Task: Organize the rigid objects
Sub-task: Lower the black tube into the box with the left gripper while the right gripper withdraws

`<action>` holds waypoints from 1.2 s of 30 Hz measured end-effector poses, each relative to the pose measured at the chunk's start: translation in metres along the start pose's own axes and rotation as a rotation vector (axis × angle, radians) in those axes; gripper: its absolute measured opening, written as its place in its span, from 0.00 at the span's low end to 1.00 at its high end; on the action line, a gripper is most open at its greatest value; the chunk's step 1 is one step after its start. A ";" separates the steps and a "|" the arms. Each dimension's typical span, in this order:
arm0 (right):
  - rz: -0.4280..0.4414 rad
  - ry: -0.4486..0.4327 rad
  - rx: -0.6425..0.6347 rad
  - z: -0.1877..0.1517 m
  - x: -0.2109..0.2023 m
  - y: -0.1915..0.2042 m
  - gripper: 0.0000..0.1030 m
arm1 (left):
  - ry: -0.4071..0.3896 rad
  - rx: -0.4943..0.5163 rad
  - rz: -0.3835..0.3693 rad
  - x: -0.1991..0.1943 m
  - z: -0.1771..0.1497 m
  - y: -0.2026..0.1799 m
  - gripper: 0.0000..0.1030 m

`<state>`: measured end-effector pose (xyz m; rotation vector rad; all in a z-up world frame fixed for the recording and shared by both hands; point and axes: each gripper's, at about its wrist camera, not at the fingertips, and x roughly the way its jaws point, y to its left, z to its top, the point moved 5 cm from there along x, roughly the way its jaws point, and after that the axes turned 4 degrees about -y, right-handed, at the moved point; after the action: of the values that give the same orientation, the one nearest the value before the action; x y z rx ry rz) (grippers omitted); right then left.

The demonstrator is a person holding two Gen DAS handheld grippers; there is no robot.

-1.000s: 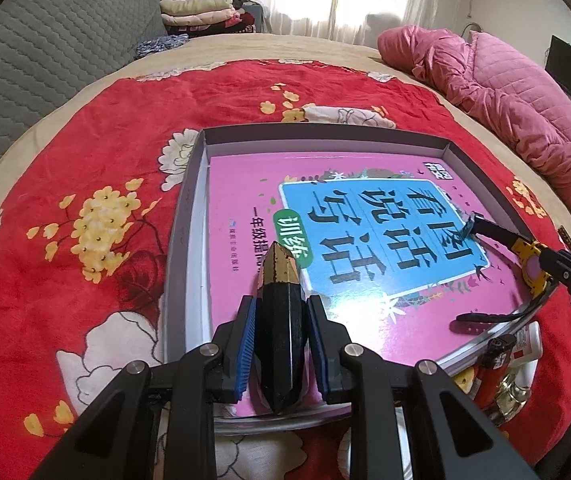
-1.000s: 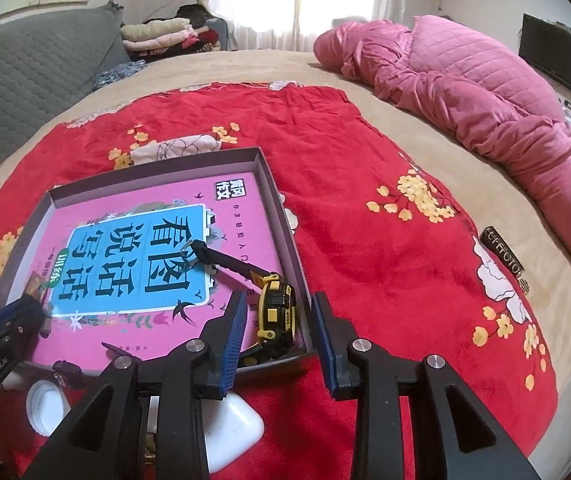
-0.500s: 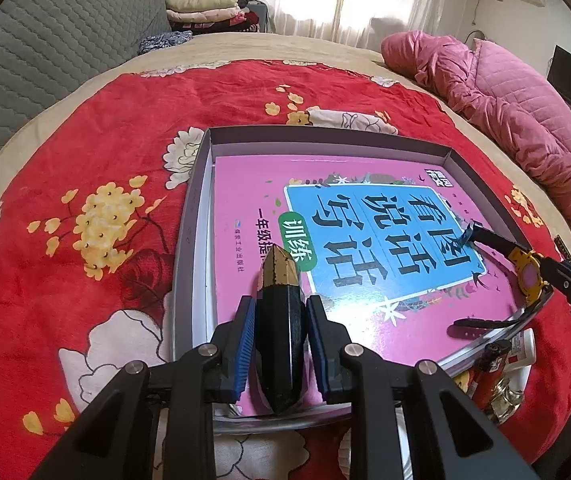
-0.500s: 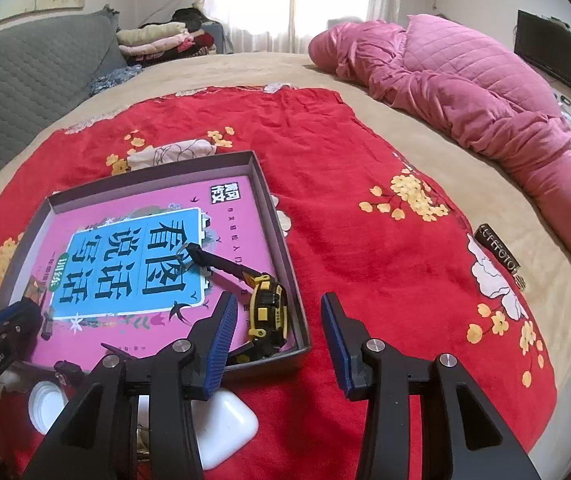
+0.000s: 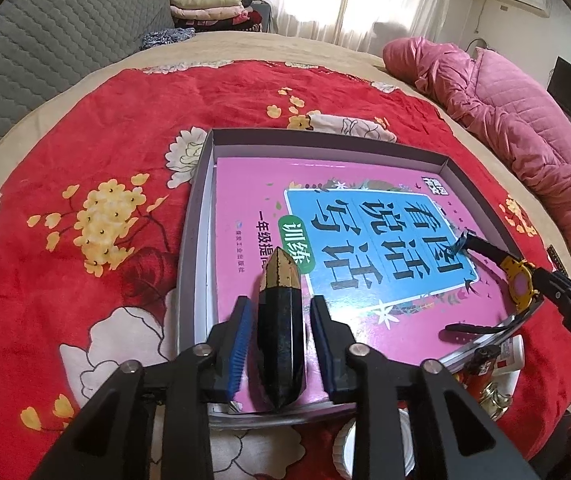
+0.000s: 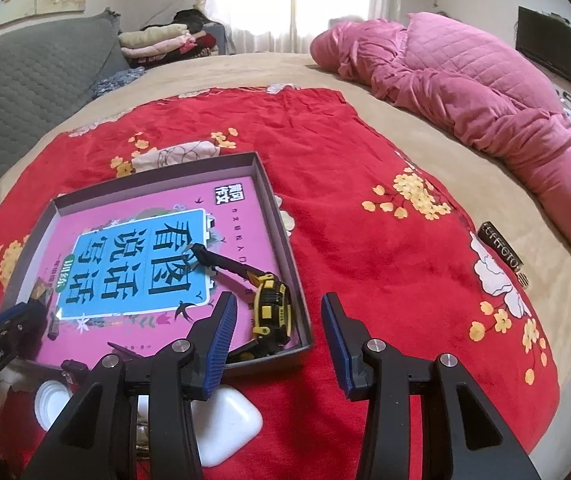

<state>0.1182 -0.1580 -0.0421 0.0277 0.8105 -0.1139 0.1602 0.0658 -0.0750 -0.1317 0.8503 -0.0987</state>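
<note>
A shallow grey tray [image 5: 325, 136] [image 6: 157, 174] on the red blanket holds a pink and blue book [image 5: 365, 216] [image 6: 137, 264]. A black pointed stick with a gold tip [image 5: 275, 276] lies on the book near the tray's front edge. My left gripper [image 5: 280, 308] straddles it with jaws opening, and a thin gap shows at each pad. A yellow and black watch [image 6: 269, 292] [image 5: 521, 284] lies in the tray's near right corner. My right gripper [image 6: 278, 312] stands open over that corner, and neither pad touches the watch.
Just in front of the tray lie a white case [image 6: 229, 428], a white cap [image 6: 51, 400], a small white bottle [image 5: 511, 354] and a red and black lighter [image 5: 481, 364]. A pink quilt [image 6: 465, 100] lies at the far right. A dark labelled strip [image 6: 499, 252] sits on the blanket's right edge.
My left jaws have widened off the black stick, which now lies on the book. My right jaws spread wider around the watch, which stays in the tray.
</note>
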 end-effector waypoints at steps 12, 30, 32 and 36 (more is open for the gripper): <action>0.014 -0.014 -0.002 0.002 -0.007 -0.002 0.51 | -0.031 -0.001 -0.011 -0.011 0.003 -0.002 0.38; 0.050 -0.022 -0.018 -0.004 -0.017 -0.002 0.63 | -0.075 0.034 0.008 -0.037 -0.003 -0.005 0.38; 0.050 -0.024 -0.009 -0.004 -0.018 -0.004 0.64 | -0.080 0.029 0.014 -0.040 -0.002 -0.003 0.38; 0.054 -0.033 0.006 -0.003 -0.021 -0.009 0.64 | -0.086 0.020 0.027 -0.046 -0.002 0.002 0.42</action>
<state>0.1011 -0.1646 -0.0285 0.0530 0.7755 -0.0658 0.1284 0.0746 -0.0423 -0.1054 0.7654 -0.0757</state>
